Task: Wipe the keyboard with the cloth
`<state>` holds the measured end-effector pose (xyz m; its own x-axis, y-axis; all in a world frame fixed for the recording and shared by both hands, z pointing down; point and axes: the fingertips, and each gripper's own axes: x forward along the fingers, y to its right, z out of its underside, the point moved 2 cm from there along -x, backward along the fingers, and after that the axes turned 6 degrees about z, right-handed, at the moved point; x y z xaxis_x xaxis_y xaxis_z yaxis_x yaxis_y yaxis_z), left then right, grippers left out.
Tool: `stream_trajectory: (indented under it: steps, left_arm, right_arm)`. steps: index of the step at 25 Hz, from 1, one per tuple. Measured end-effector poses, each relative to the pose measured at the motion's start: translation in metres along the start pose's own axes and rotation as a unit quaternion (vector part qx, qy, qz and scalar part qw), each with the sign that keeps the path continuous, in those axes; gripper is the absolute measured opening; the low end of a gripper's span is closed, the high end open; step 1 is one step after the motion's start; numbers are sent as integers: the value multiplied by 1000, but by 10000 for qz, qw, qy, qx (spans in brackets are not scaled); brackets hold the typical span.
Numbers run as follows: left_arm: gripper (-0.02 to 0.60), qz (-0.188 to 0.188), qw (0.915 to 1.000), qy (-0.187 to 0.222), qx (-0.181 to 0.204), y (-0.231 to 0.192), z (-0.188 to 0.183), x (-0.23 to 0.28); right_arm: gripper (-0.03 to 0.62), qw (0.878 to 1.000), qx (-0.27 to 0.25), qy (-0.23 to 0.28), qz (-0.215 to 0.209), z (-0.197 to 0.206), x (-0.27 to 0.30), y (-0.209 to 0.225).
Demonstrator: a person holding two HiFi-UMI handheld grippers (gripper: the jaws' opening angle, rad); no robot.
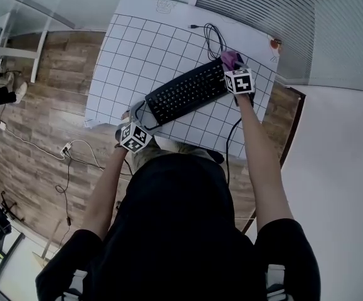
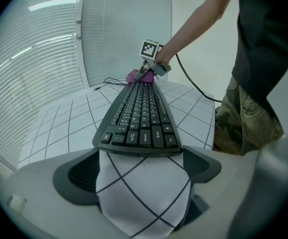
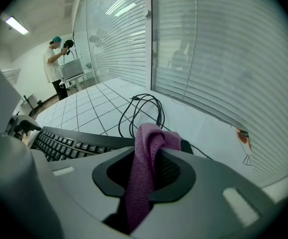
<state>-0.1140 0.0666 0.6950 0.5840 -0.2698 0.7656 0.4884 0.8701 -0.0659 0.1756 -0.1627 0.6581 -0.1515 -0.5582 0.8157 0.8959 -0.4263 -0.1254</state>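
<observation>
**Operator:** State the layout, largest item first.

**Technician:** The counter is white with a dark grid. In the head view the wearer's head and torso cover the edge nearest the wearer. The black keyboard lies diagonally across the grid.

**Operator:** Gripper positions relative to the keyboard?

**Technician:** The left gripper is at the keyboard's left end. The right gripper is at its right end. The head view hides the right jaws under the marker cube.

**Operator:** Left jaws?

**Technician:** Spread wide. In the left gripper view the keyboard has its near end at the jaw tips, with bare grid between the jaws below it. Contact between the pads and the keyboard cannot be confirmed.

**Operator:** Right jaws?

**Technician:** Closed on the purple cloth, per the right gripper view. The cloth stands up in a fold between the jaws. Its lower end is cut off by the gripper body. The keyboard shows only in part there.

**Operator:** Where is the cloth?

**Technician:** At the keyboard's right end. From the left gripper view it is a small purple patch beyond the far keys. Contact with the keys cannot be made out.

**Operator:** Anything smaller?

**Technician:** A black cable lies coiled just beyond the keyboard's right end.
</observation>
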Motion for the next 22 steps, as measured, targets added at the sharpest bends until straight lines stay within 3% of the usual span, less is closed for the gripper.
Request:
stream_trajectory:
  steps: [7, 13, 19, 22]
  left_arm:
    - [505, 122, 9999, -7, 33, -1, -1, 2]
    - [505, 308, 9992, -65, -255, -1, 3, 6]
    - [505, 297, 9992, -62, -264, 0, 4, 5]
    - [505, 305, 9992, -23, -258, 0, 3, 5]
  right_arm:
    - [95, 9998, 138, 62, 102, 2, -2, -10]
    - [95, 9996, 224, 45, 153, 1, -4, -13]
    - [92, 9999, 144, -11, -47, 3, -7, -27]
    - [92, 9999, 145, -15, 54, 4, -8, -31]
